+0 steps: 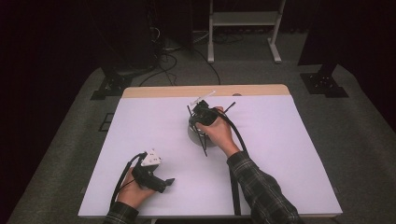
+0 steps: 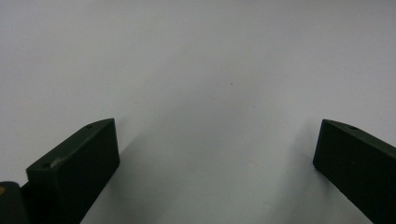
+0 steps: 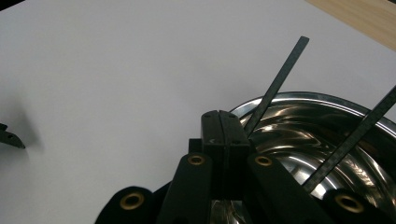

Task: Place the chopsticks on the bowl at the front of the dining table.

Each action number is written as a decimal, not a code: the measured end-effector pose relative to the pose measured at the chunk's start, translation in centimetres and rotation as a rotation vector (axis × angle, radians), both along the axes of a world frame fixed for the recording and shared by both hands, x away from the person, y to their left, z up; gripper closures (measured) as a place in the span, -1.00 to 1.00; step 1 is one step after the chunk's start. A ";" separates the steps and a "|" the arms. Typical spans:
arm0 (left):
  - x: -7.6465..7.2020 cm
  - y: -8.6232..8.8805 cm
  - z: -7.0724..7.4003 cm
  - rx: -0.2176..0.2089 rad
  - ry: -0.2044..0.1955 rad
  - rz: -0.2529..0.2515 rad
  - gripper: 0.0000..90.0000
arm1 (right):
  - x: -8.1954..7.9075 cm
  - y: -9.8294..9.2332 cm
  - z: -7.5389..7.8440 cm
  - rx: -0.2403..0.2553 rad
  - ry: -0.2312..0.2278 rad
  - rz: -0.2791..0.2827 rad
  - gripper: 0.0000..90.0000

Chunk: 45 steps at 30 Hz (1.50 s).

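Dark curtains and grey carpet surround a bench [image 1: 289, 154] covered with a white sheet, its wooden far edge left bare. Beyond that edge, cables trail across the floor towards a white metal frame [image 1: 243, 28].

Near the middle of the bench stands a shiny steel bowl [image 3: 322, 126], seen in the high view partly under the person's right hand [image 1: 219, 133]. That hand holds the right gripper [image 3: 225, 126] just above the near rim of the bowl. Its fingers are closed flat against each other, and whether anything is pinched between them cannot be told. Thin black rods on the gripper cross over the bowl's polished inside, which mirrors them in curved streaks.

At the near left of the bench, well apart from the bowl, the left hand [image 1: 135, 189] rests on the sheet with the left gripper [image 1: 170, 181], a grey three-cornered plate on top of it and a black cable looping back to the bench edge. In the left gripper view its fingers [image 2: 79, 163] stand wide apart over bare white sheet, with nothing between them.

Plaid sleeves cover both forearms.
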<state>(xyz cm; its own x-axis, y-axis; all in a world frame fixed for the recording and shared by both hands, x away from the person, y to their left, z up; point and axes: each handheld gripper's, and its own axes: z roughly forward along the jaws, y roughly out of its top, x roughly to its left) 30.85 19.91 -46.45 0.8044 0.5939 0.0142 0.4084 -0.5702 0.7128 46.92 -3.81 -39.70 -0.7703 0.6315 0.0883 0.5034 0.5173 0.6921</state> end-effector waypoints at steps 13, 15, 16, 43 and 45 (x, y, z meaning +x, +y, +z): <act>0.0 0.0 0.0 -0.002 0.000 0.001 -1.00 | 0.6 -1.0 -0.3 -0.017 0.010 -0.036 0.99; 0.0 0.0 0.0 -0.002 0.001 0.001 -1.00 | 0.6 -1.2 -0.3 -0.015 0.012 -0.040 0.99; 0.0 0.0 0.0 -0.001 0.001 0.001 -1.00 | 0.6 -1.2 -0.3 -0.017 0.009 -0.040 0.99; 0.0 0.0 0.0 0.002 0.004 0.000 -1.00 | -1.8 -4.4 0.9 0.040 -0.025 -0.037 0.99; 0.0 0.0 0.0 0.002 0.004 0.000 -1.00 | -2.5 -4.9 1.0 0.042 -0.031 -0.030 0.99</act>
<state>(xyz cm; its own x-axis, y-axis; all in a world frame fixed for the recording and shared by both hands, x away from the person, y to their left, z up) 30.83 19.92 -46.43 0.8047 0.5936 0.0118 0.4113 -0.5717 0.7099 44.41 -8.69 -38.72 -0.7542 0.6502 0.0916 0.4958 0.4724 0.7287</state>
